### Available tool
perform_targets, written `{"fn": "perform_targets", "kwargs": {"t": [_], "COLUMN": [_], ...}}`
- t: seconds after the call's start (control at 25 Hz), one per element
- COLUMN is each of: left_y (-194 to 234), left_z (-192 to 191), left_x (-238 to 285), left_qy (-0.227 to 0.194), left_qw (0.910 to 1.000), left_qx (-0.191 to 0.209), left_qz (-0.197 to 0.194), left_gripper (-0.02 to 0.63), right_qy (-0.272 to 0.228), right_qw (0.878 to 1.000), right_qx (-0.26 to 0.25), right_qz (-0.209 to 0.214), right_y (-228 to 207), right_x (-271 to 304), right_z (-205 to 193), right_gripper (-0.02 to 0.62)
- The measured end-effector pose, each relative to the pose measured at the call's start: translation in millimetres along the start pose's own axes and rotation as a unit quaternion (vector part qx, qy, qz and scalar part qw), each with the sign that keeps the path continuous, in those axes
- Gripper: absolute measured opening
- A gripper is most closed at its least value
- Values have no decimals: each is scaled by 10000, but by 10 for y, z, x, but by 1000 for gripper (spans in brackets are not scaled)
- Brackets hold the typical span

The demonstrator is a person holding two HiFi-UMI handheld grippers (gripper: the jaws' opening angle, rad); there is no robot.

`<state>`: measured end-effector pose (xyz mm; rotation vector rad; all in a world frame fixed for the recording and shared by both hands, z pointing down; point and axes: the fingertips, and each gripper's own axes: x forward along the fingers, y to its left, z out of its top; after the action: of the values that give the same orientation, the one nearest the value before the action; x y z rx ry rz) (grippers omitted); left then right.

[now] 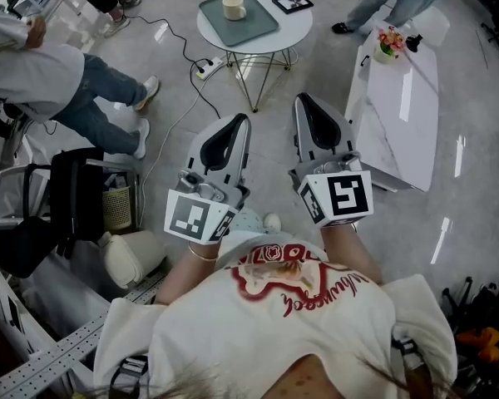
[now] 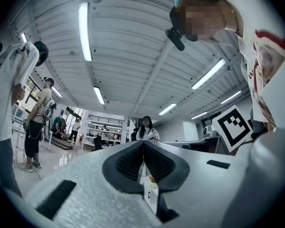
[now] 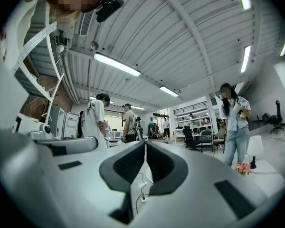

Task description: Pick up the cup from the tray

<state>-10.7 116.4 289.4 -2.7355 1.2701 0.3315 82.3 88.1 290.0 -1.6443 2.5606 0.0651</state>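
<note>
My left gripper (image 1: 237, 123) and my right gripper (image 1: 304, 100) each have their jaws pressed fully together with nothing between them (the two are held side by side, tips pointing forward). The cup (image 1: 234, 7) stands upright well ahead of both sets of tips, on the grey-green tray (image 1: 262, 25) atop the round white table (image 1: 295, 27). It sits roughly in line with my left jaws.

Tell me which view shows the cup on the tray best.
The head view: the cup stands in plain sight on the green tray, atop the round table. Neither gripper view shows the cup.
</note>
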Motion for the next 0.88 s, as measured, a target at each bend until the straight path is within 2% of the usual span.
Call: {"fn": "perform_targets", "kwargs": {"t": [0.2, 0.4, 0.64, 0.76, 0.88], "left_y": [207, 664, 1587, 2151, 2559], "left_z": [-135, -329, -678, -701, -702], "left_x": [65, 420, 1247, 1660, 2030], "left_qy": [70, 85, 64, -46, 6], "left_qw": [9998, 9997, 9999, 9999, 9997], "left_qx": [-51, -101, -94, 150, 140], "left_qz": [189, 202, 83, -58, -201], "left_gripper": [14, 14, 14, 14, 14], "right_qy": [153, 229, 236, 40, -27], "right_qw": [9997, 9996, 9995, 9997, 9995], "right_qx": [156, 115, 184, 167, 118], "right_qz": [125, 146, -24, -144, -279], "right_y": [-46, -172, -583, -713, -850], "right_x": [227, 780, 1949, 2622, 3139], "right_z": [-198, -354, -644, -620, -573], "right_gripper": [30, 31, 31, 31, 31]}}
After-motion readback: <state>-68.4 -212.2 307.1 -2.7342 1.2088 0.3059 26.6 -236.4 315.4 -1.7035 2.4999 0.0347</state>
